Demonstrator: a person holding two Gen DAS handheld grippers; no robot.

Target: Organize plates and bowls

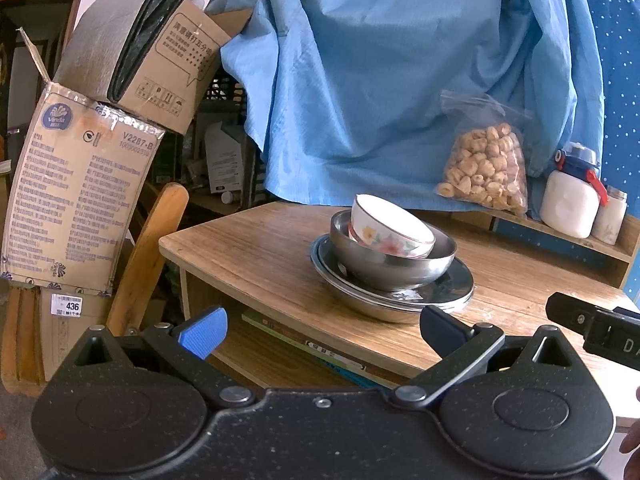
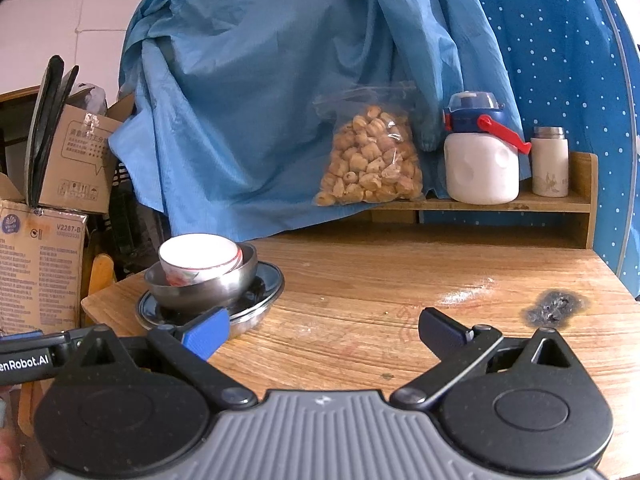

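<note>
A stack stands near the left end of the wooden table [image 1: 256,256]. A white flowered bowl [image 1: 390,226] lies tilted inside a steel bowl [image 1: 392,266], which sits on steel plates [image 1: 448,292]. The stack also shows in the right wrist view: flowered bowl [image 2: 198,258], steel bowl [image 2: 204,290], plates [image 2: 262,286]. My left gripper [image 1: 322,330] is open and empty, short of the stack at the table's front edge. My right gripper [image 2: 324,332] is open and empty over bare table [image 2: 400,280], right of the stack.
A low wooden shelf [image 2: 560,202] at the back holds a bag of snacks [image 2: 372,160], a white jug with blue lid [image 2: 482,160] and a small flask [image 2: 550,162]. Blue cloth [image 2: 260,100] hangs behind. Cardboard boxes [image 1: 76,188] and a wooden chair [image 1: 148,248] stand left.
</note>
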